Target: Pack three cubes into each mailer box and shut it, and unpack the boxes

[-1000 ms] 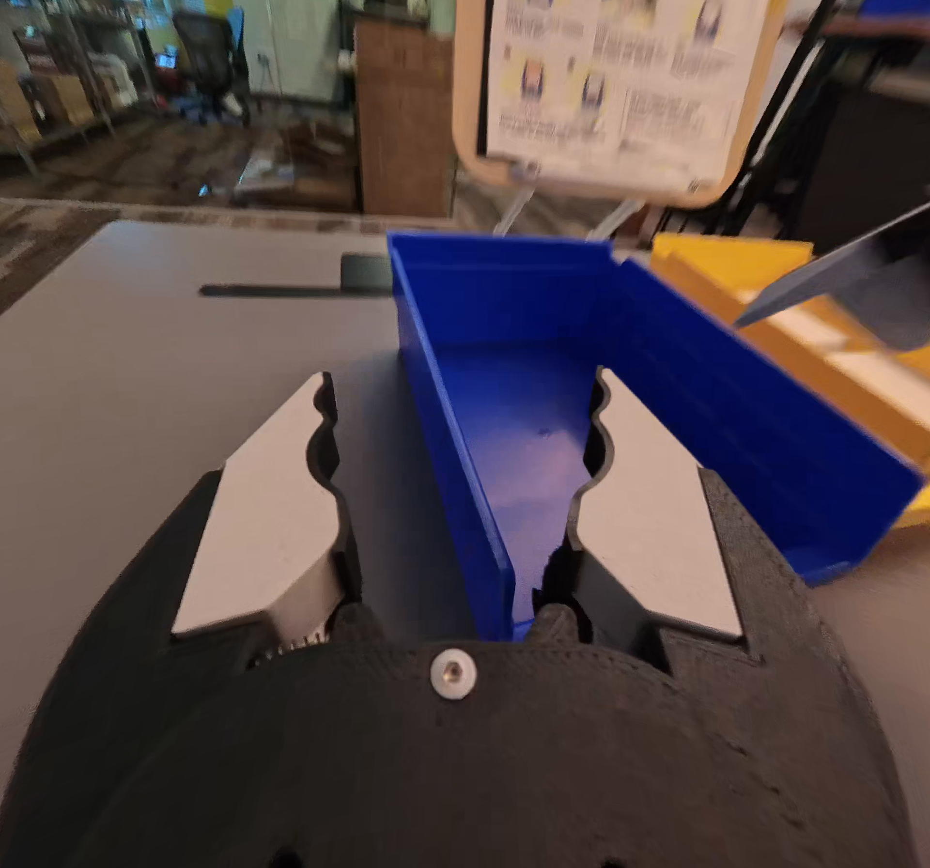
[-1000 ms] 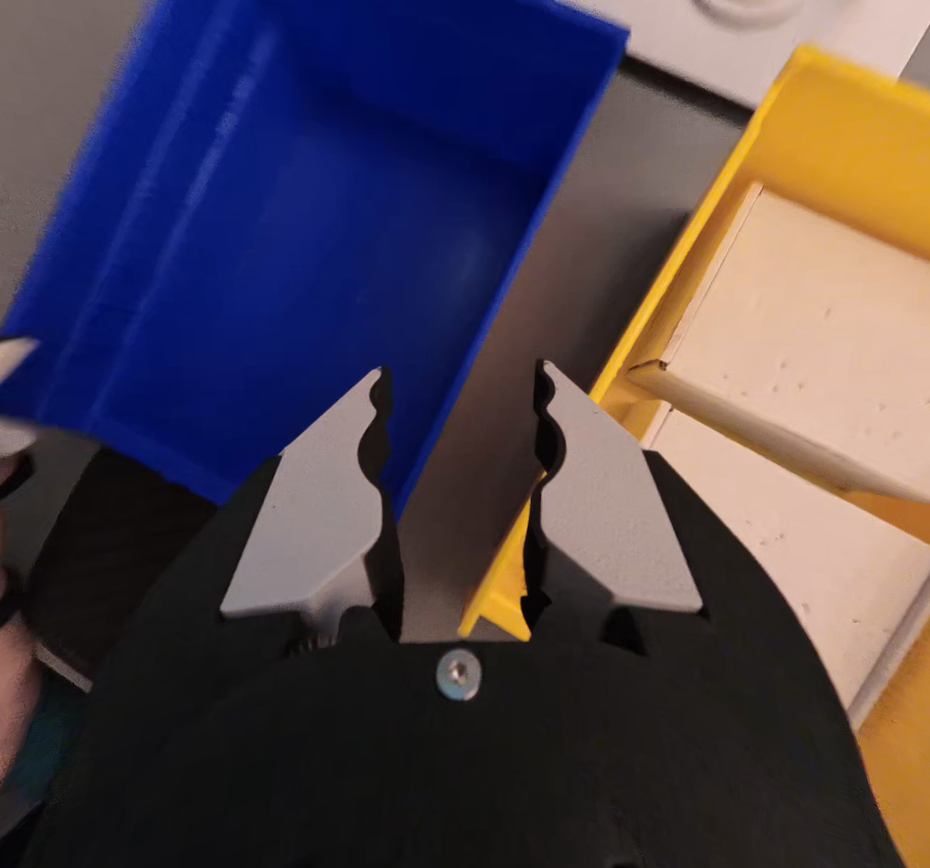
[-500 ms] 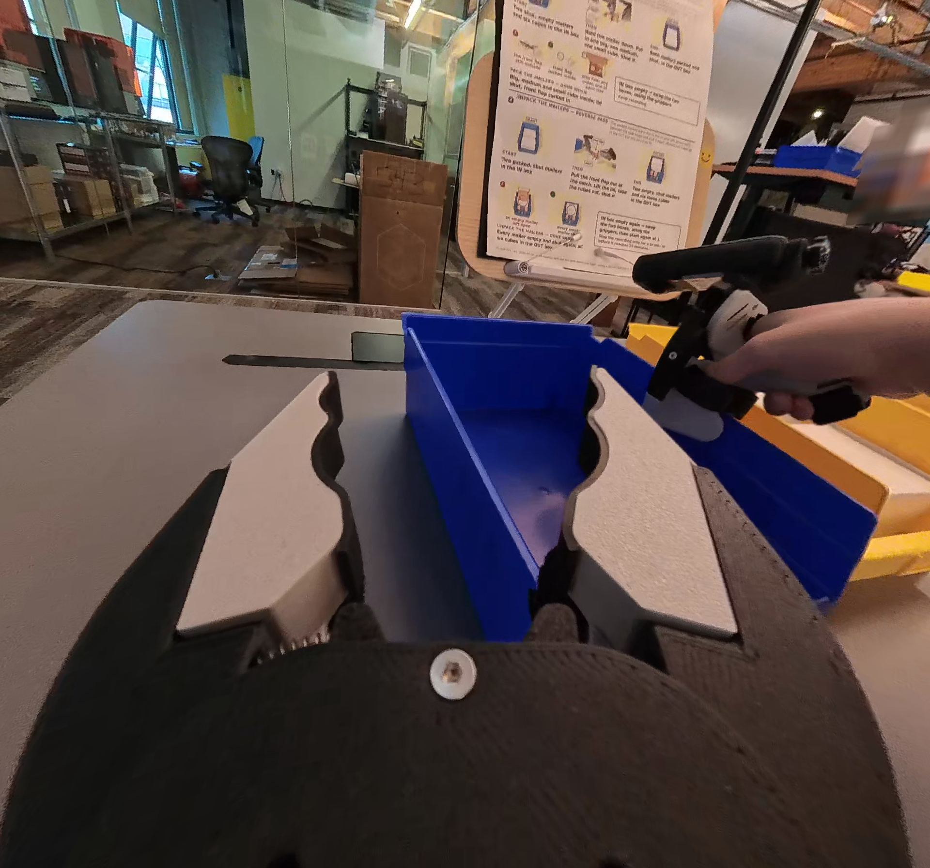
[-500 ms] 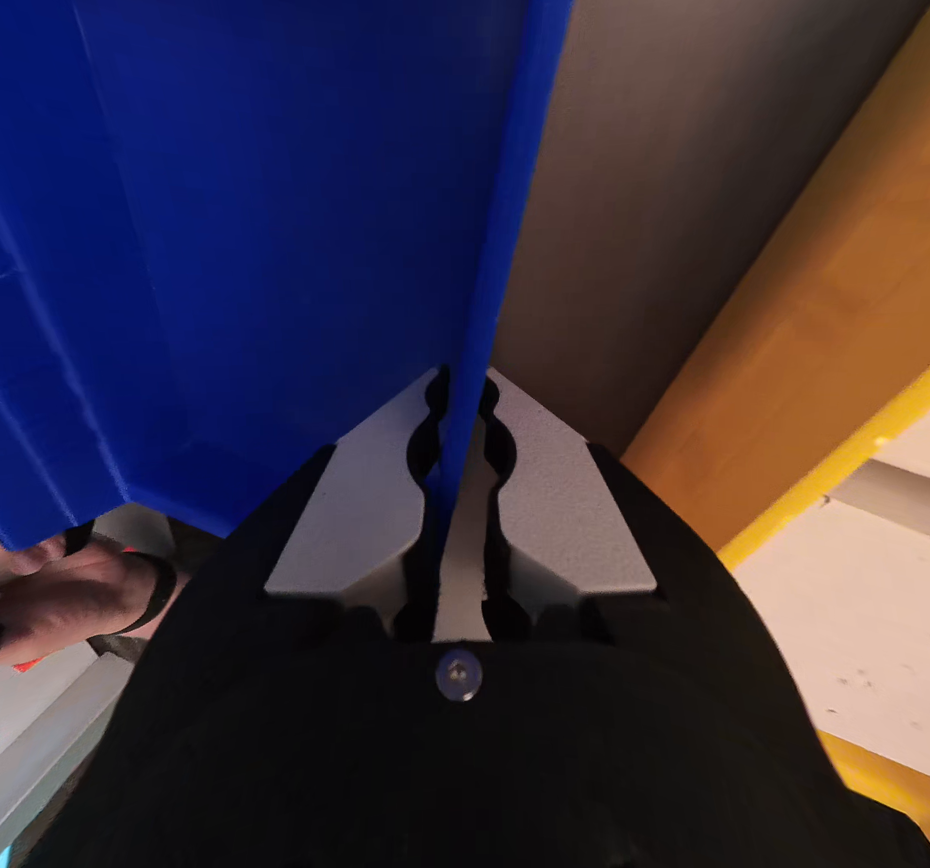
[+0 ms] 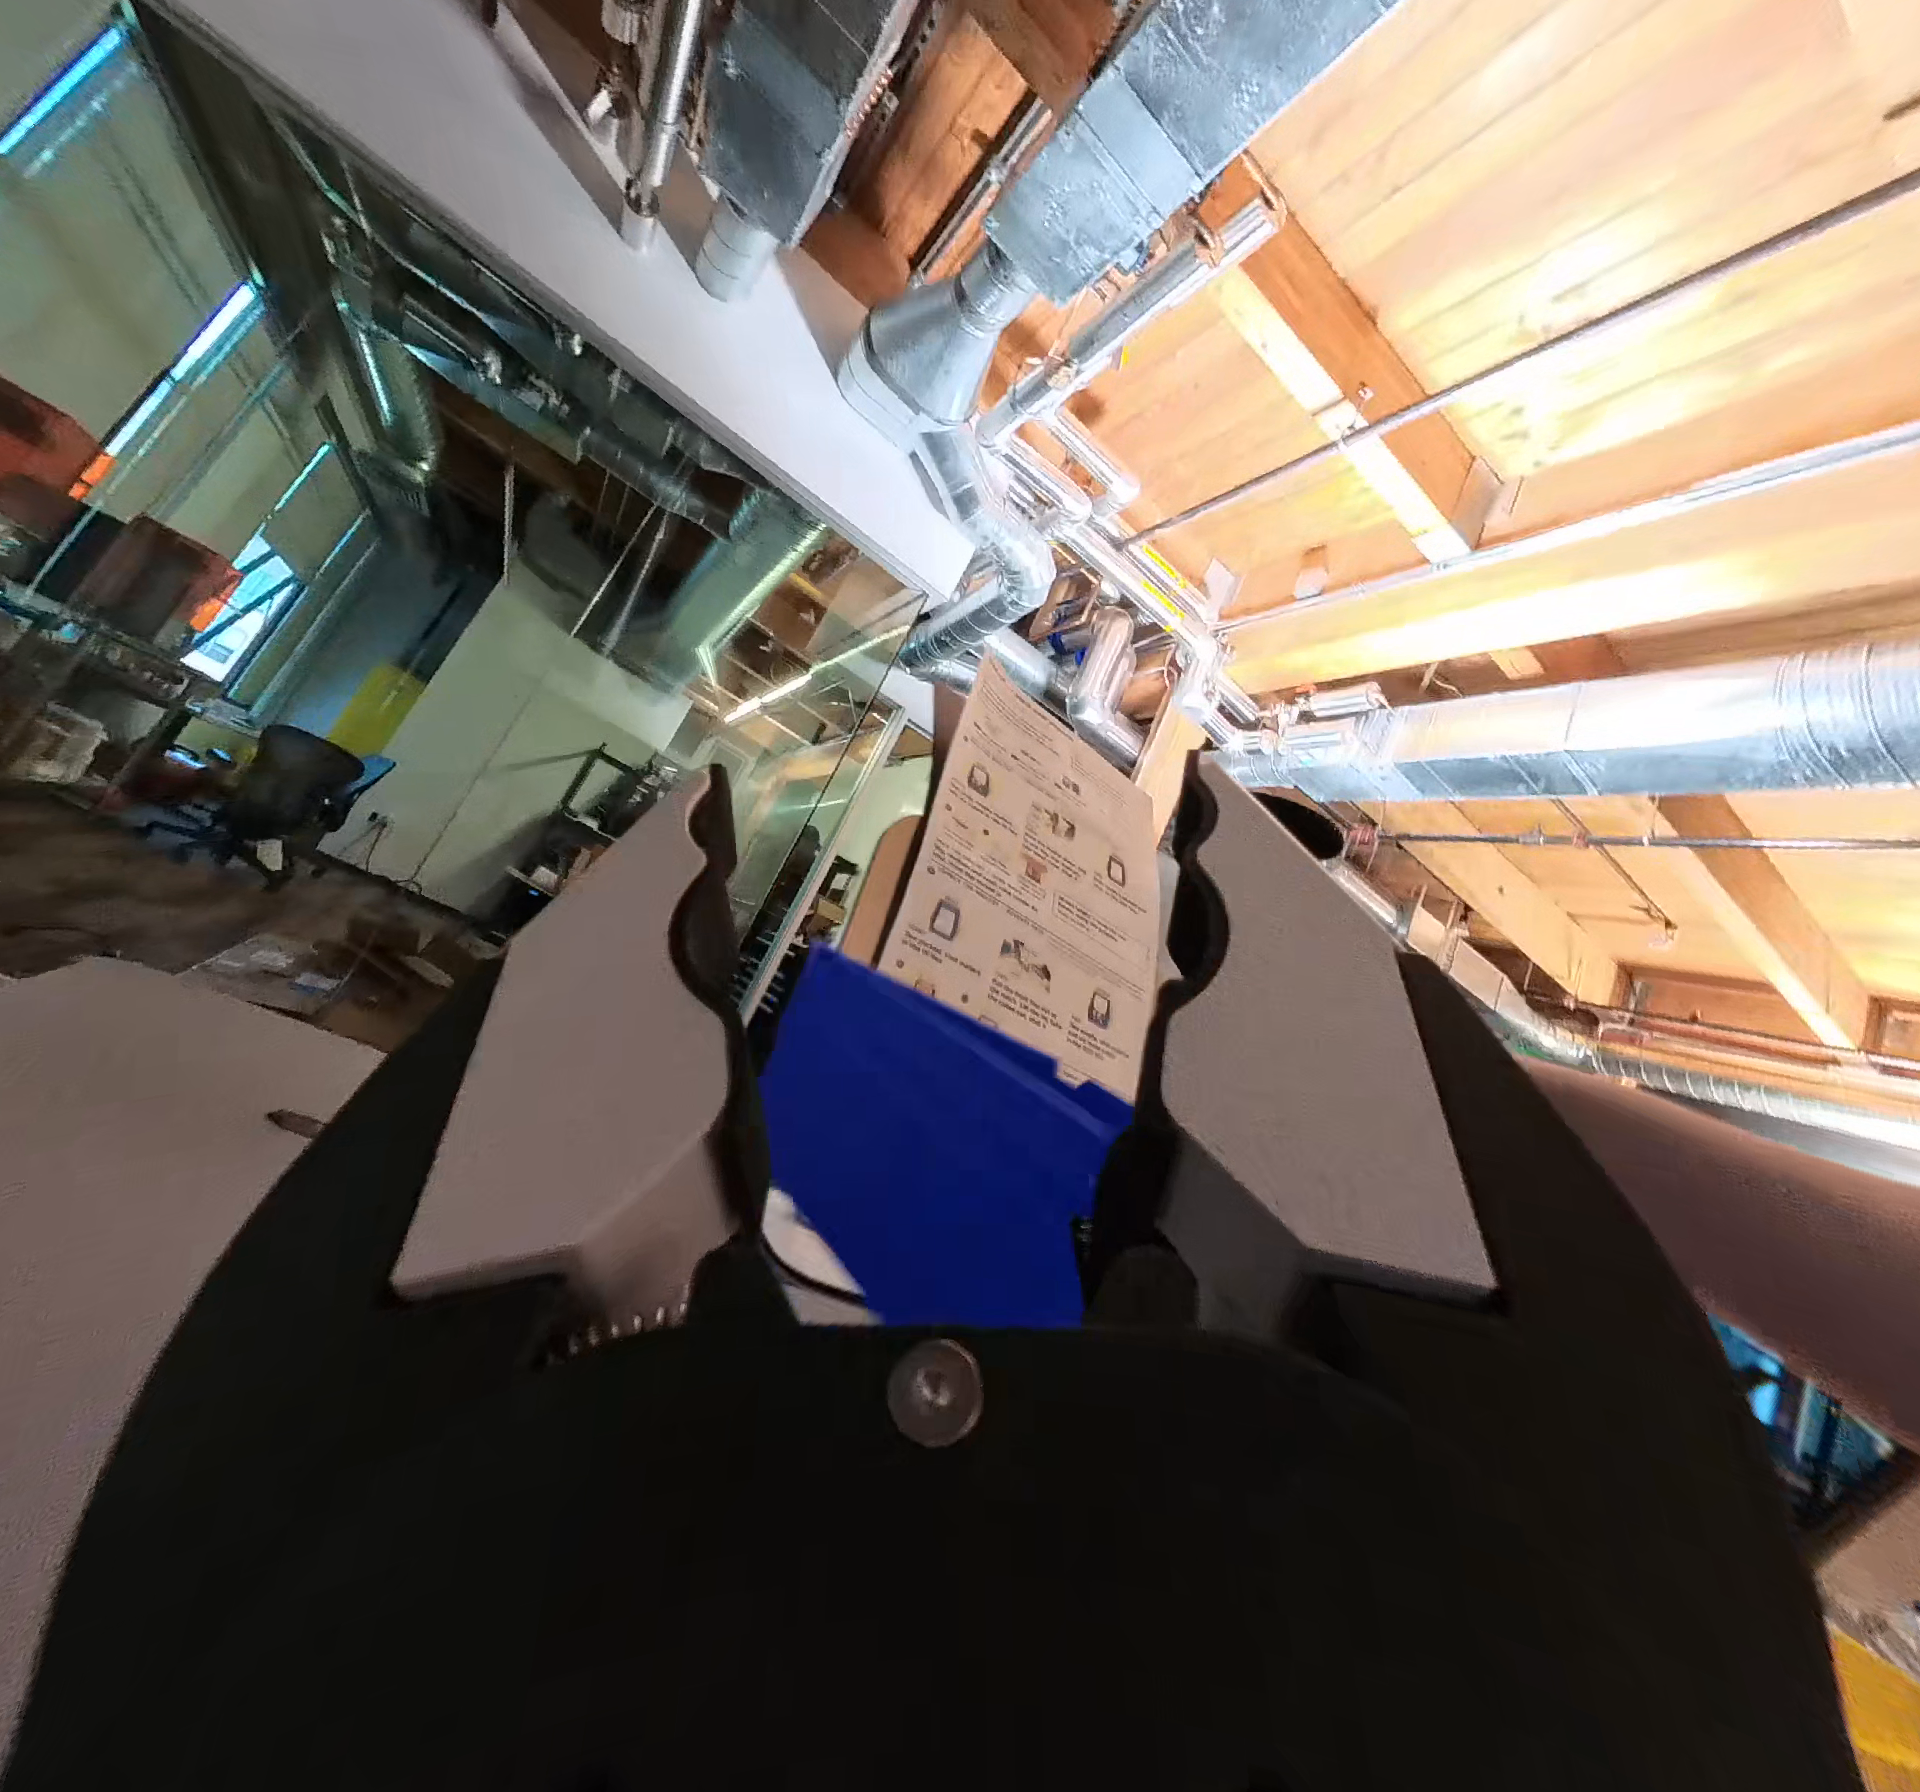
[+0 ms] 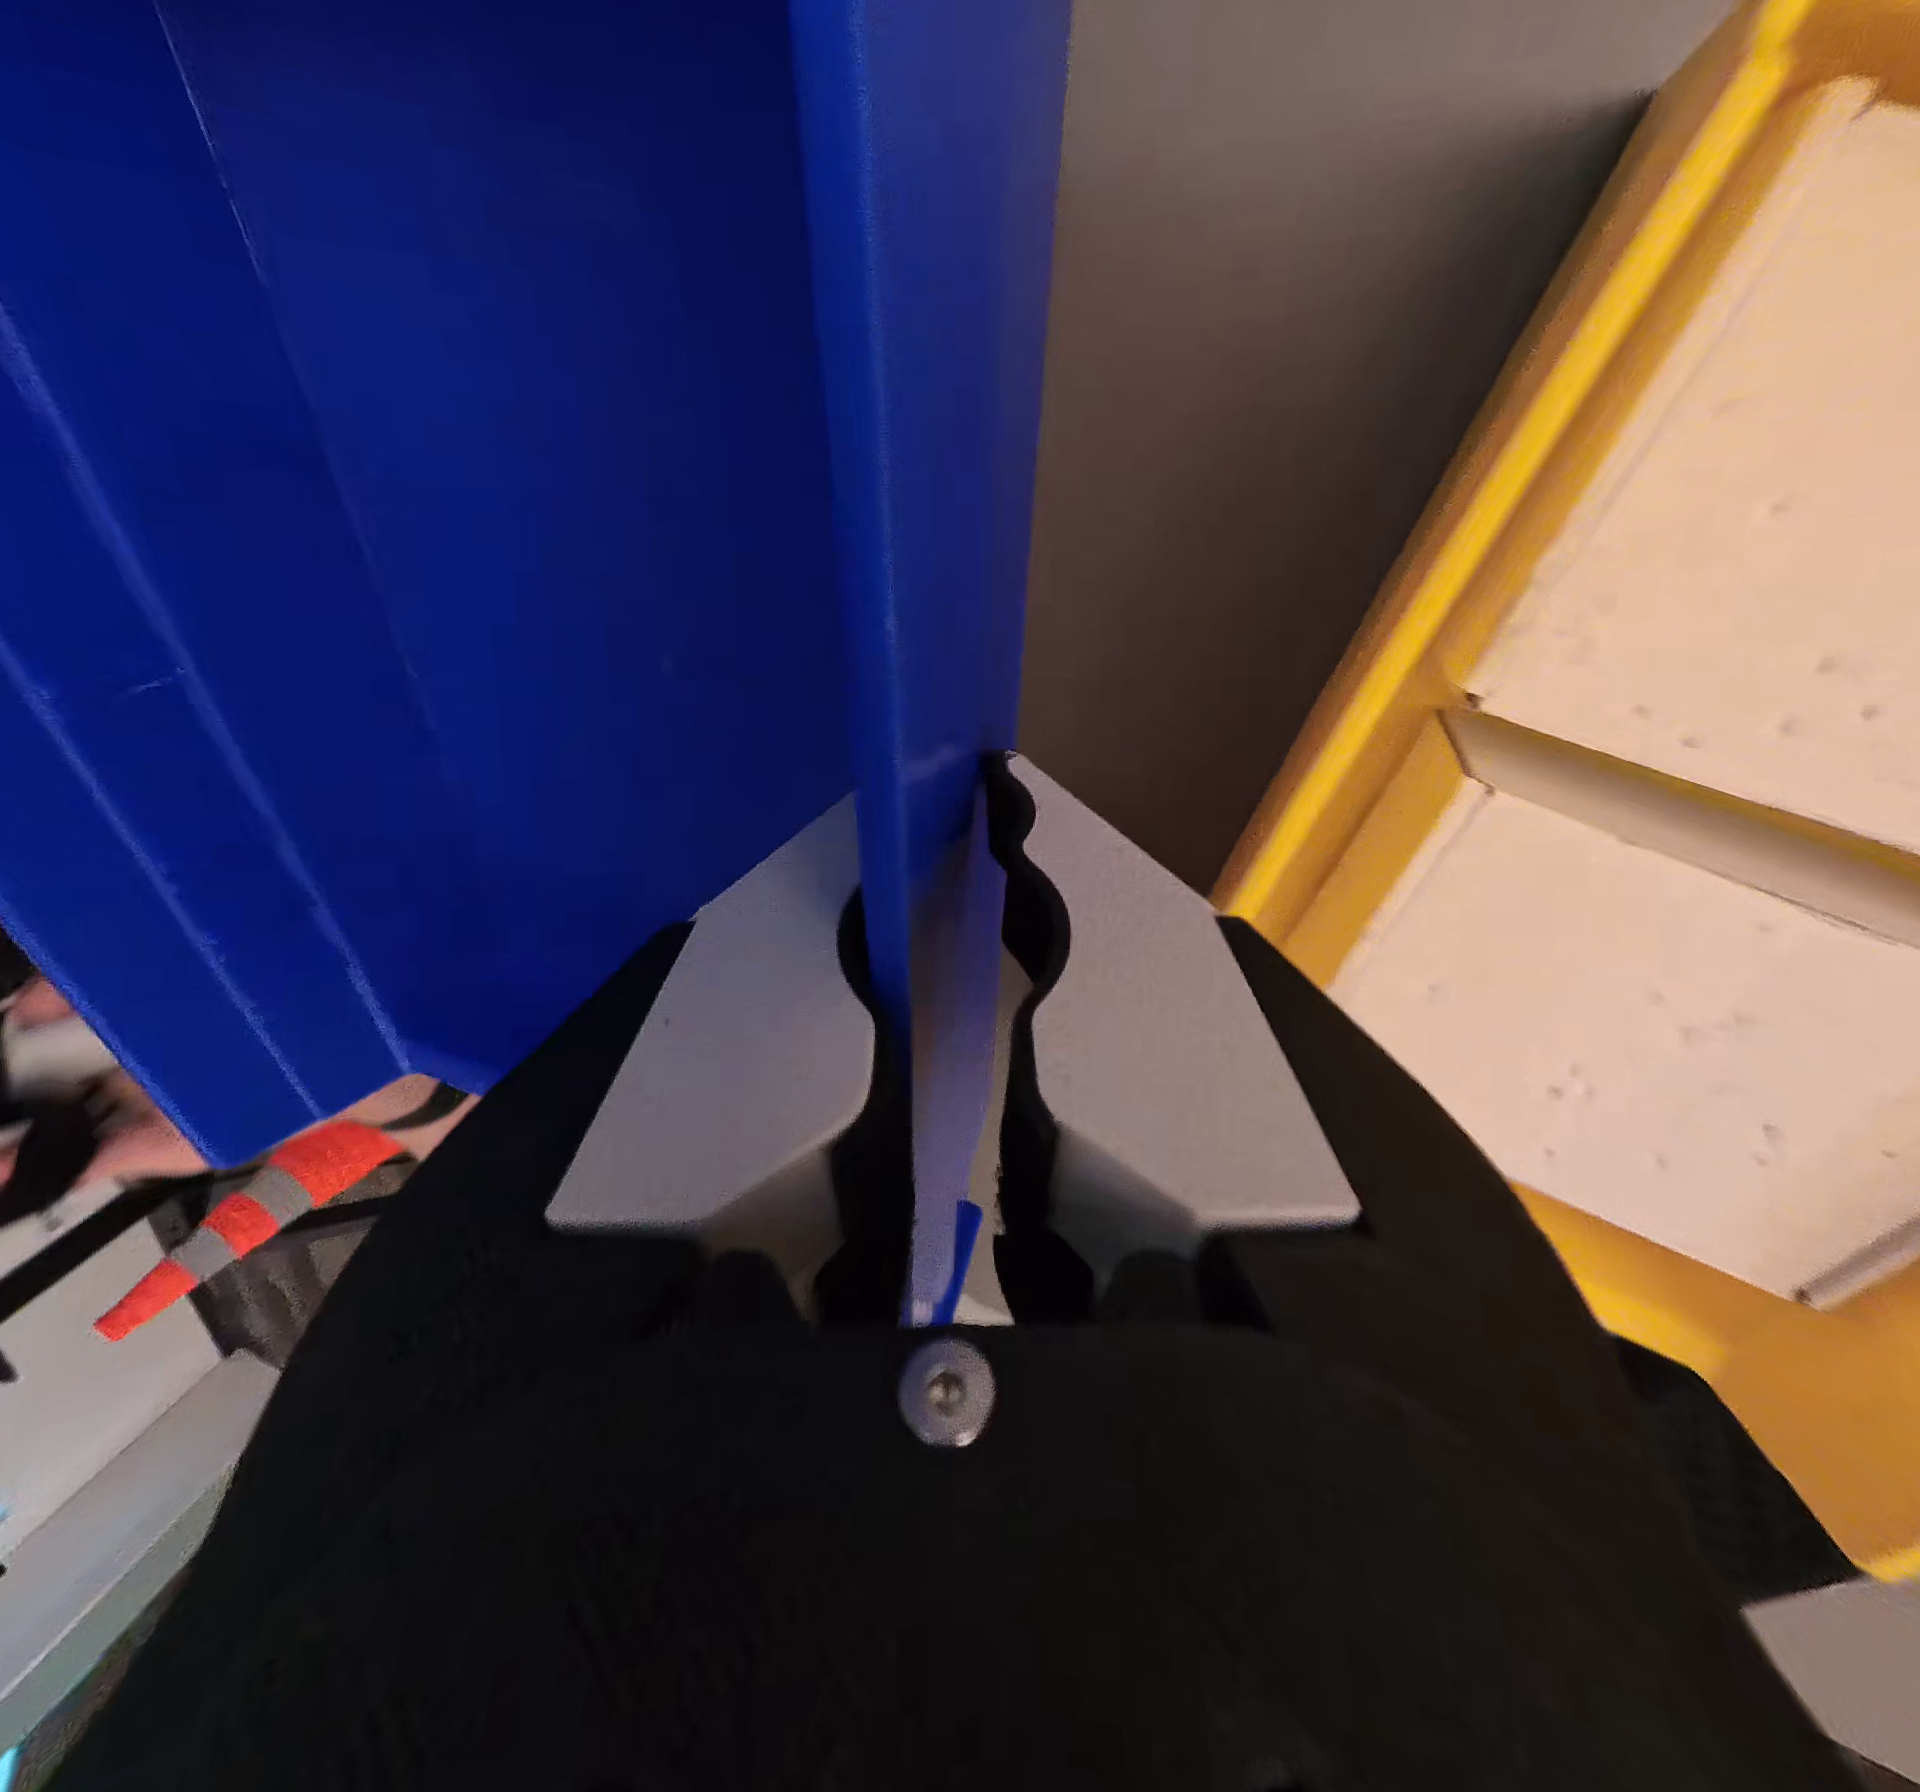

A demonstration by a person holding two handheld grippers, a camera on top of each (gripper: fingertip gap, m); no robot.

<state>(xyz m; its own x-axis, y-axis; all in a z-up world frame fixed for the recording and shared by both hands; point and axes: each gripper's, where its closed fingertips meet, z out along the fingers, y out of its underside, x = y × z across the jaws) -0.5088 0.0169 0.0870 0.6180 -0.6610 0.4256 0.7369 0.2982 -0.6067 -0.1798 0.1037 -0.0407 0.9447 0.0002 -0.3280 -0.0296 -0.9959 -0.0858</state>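
Observation:
My right gripper (image 6: 930,781) is shut on the right side wall of the empty blue bin (image 6: 468,392), with a finger (image 6: 1122,994) on each side of the wall. In the left wrist view, my left gripper (image 5: 956,771) points steeply up toward the ceiling with its jaws wide apart. One end of the blue bin (image 5: 935,1150) sits low between its fingers (image 5: 582,1067). I cannot see the pads pressing on the bin. No cubes are in view.
A yellow bin (image 6: 1455,516) with white mailer boxes (image 6: 1714,495) stands to the right of the blue bin, with a strip of grey table (image 6: 1195,340) between them. An instruction sheet on a board (image 5: 1039,869) stands beyond the bin. A person's arm (image 5: 1714,1223) is at the right.
My right gripper closed on the blue bin's wall and still grips it. My left gripper has swung from facing the table to facing the ceiling, and its jaws have narrowed slightly around the bin's end.

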